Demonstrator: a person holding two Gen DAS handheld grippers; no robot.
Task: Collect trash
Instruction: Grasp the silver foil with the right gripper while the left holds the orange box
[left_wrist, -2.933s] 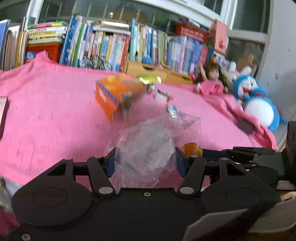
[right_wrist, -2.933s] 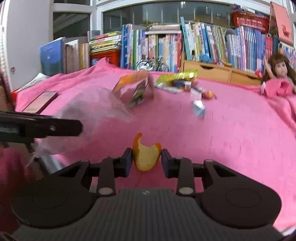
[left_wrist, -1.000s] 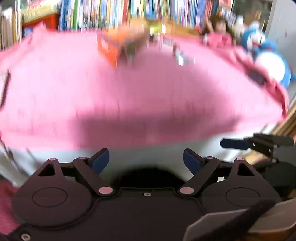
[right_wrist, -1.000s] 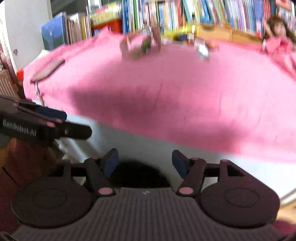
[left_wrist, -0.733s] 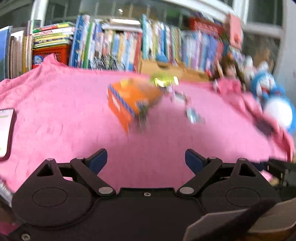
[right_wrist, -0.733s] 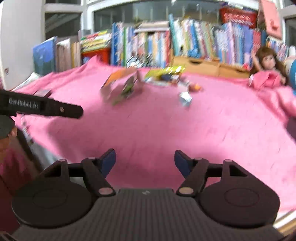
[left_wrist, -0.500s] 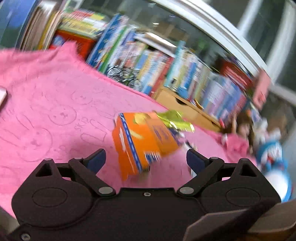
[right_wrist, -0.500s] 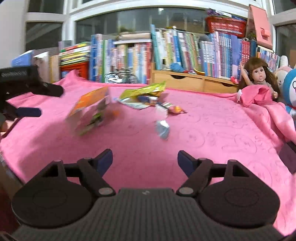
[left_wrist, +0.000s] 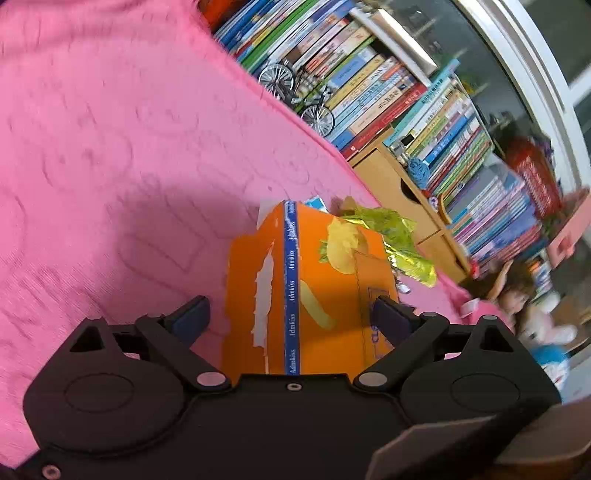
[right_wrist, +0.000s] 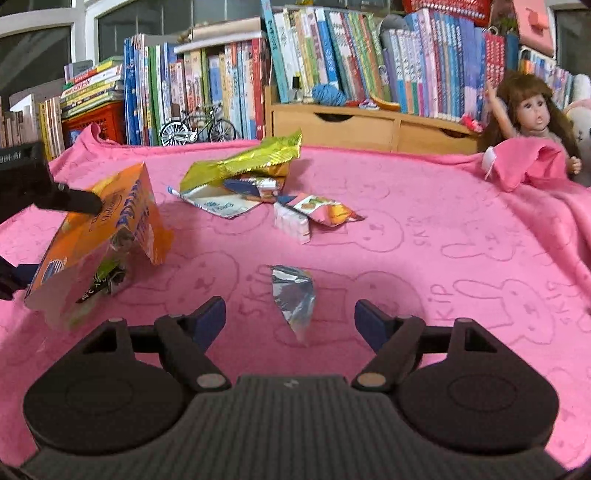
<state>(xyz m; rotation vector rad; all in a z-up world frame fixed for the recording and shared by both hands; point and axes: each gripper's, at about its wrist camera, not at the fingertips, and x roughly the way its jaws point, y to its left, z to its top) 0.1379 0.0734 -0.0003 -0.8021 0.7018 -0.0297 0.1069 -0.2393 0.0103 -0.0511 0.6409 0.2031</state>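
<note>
A torn orange cardboard box (left_wrist: 310, 295) stands tilted on the pink blanket (left_wrist: 110, 166). My left gripper (left_wrist: 288, 315) is open and rolled sideways, with a finger on each side of the box and a gap at the left pad. In the right wrist view the same left gripper (right_wrist: 59, 240) straddles the orange box (right_wrist: 122, 229). A crumpled silver wrapper (right_wrist: 293, 295) lies flat between the fingers of my right gripper (right_wrist: 290, 317). Its jaws are closing, and the pads stand clear of the wrapper.
Farther back lie a yellow-green foil bag (right_wrist: 243, 162), a white and blue wrapper (right_wrist: 218, 201), a small white carton (right_wrist: 291, 223) and an orange snack packet (right_wrist: 325, 212). Behind them are books (right_wrist: 332, 55), wooden drawers (right_wrist: 369, 125), a model bicycle (right_wrist: 199, 125) and a doll (right_wrist: 532, 122).
The plastic bag and the orange peel are gone from the grippers. Both moved forward from the bed's edge; the left rolled and came around the orange box, the right came over the silver wrapper.
</note>
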